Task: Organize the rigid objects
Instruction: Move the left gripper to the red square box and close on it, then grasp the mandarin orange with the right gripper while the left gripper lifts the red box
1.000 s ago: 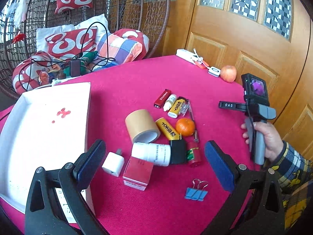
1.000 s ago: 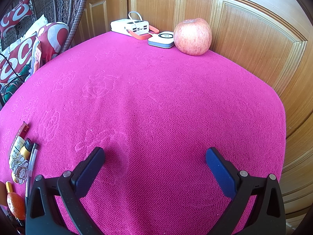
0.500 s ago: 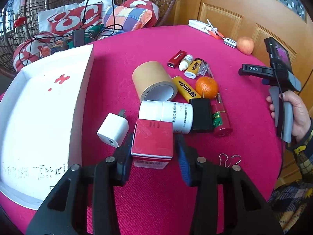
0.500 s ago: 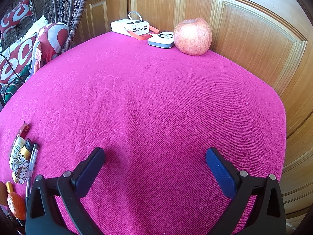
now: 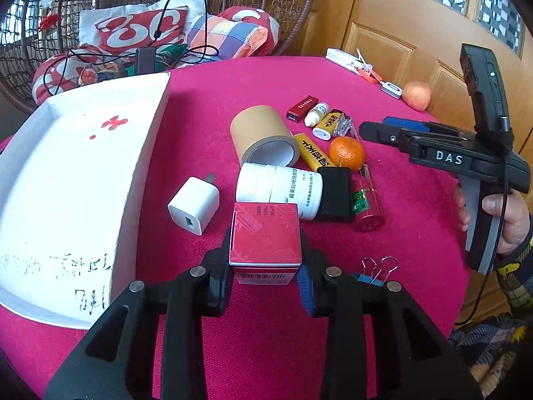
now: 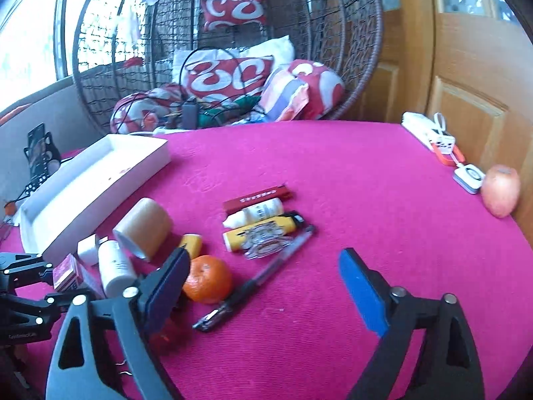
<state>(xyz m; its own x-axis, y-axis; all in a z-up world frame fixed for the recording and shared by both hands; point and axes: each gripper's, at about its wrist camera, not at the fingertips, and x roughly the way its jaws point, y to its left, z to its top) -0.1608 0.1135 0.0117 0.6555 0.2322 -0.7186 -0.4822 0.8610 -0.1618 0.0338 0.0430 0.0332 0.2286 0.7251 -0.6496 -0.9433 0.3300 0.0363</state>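
1. The left gripper has its fingers pressed against both sides of a red box, gripping it just above the pink counter.
2. Just beyond those fingers lie a white bottle and a white charger; a white tray sits to their left.
3. The right gripper is closing, still wide, gripping nothing; a tangerine and a black pen lie between its fingers.
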